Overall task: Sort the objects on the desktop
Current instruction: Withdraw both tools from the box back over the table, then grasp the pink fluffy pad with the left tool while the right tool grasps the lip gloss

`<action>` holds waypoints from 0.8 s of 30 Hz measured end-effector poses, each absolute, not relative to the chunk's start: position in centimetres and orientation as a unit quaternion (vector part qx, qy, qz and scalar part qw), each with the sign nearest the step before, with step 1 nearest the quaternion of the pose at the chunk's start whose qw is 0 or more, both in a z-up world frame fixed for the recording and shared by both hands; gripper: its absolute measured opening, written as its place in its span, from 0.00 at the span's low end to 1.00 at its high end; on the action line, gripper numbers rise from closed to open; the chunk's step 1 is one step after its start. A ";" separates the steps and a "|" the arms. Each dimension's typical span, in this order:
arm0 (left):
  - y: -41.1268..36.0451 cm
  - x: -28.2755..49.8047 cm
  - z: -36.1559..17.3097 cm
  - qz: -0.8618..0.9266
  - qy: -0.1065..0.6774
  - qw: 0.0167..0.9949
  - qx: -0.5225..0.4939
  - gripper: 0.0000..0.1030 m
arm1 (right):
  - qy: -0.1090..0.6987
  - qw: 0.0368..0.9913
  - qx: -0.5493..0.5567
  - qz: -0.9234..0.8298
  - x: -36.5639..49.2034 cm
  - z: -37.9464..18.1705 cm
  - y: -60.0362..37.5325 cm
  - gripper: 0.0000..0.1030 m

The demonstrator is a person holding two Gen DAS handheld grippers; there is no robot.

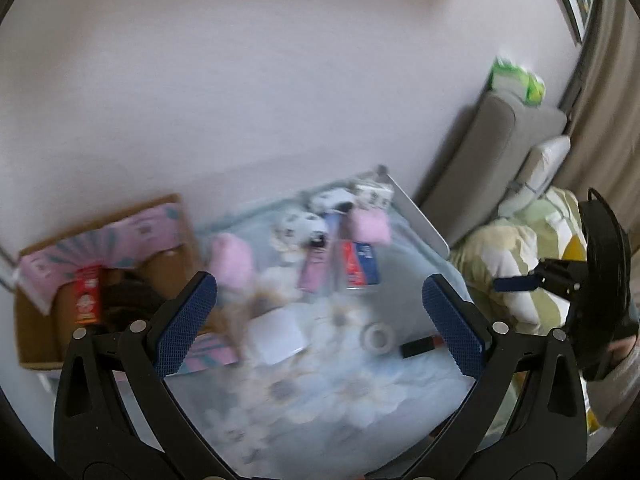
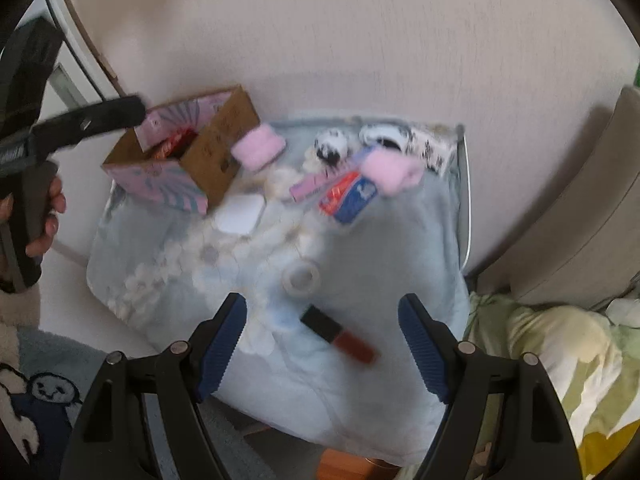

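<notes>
A pale blue floral cloth [image 2: 380, 272] covers the table. On it lie a black-and-red lip gloss tube [image 2: 338, 334], a clear tape roll [image 2: 301, 276], a white pad [image 2: 240, 214], a red-and-blue packet [image 2: 348, 198], a pink bar [image 2: 310, 186], two pink fluffy pieces [image 2: 258, 146] and spotted black-and-white items [image 2: 332, 144]. My right gripper [image 2: 322, 308] hangs open just above the lip gloss, touching nothing. My left gripper [image 1: 318, 292] is open and empty over the cloth, near the white pad [image 1: 278, 334] and the tape roll [image 1: 378, 338].
A cardboard box [image 2: 180, 160] with pink patterned flaps stands at the back left and holds a red package [image 1: 87, 296]. A grey cushion [image 1: 480, 160] and green-yellow bedding [image 2: 560, 352] lie to the right. A pale wall is behind. The picture is blurred by motion.
</notes>
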State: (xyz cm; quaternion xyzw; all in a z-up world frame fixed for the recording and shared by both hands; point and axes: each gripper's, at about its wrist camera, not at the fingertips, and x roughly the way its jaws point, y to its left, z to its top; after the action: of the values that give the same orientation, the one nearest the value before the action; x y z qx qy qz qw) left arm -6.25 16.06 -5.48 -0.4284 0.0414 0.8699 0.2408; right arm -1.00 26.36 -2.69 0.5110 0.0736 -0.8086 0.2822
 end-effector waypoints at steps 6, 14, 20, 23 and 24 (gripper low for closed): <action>24.0 -8.8 -8.3 0.868 0.099 0.254 -0.416 1.00 | 0.095 0.319 0.495 -0.803 -0.7 -6.2 27.1 0.72; 31.3 -14.2 -15.2 0.848 0.138 0.260 -0.440 0.91 | 0.159 0.375 0.475 -0.780 -1.8 -11.2 26.7 0.68; 33.1 -16.2 -19.1 0.834 0.160 0.252 -0.465 0.84 | 0.166 0.421 0.459 -0.764 -2.7 -12.8 26.8 0.56; 33.0 -16.5 -20.0 0.827 0.155 0.254 -0.476 0.78 | 0.181 0.443 0.448 -0.755 -2.6 -12.8 26.5 0.55; 32.9 -16.6 -20.2 0.826 0.153 0.255 -0.480 0.76 | 0.187 0.449 0.444 -0.753 -2.4 -12.7 26.4 0.55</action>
State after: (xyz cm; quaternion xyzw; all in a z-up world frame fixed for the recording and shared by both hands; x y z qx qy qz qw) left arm -16.63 32.89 -20.18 -0.4797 0.1527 0.8256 0.2550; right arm -2.40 26.37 -12.74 0.4443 0.1871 -0.7526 0.4486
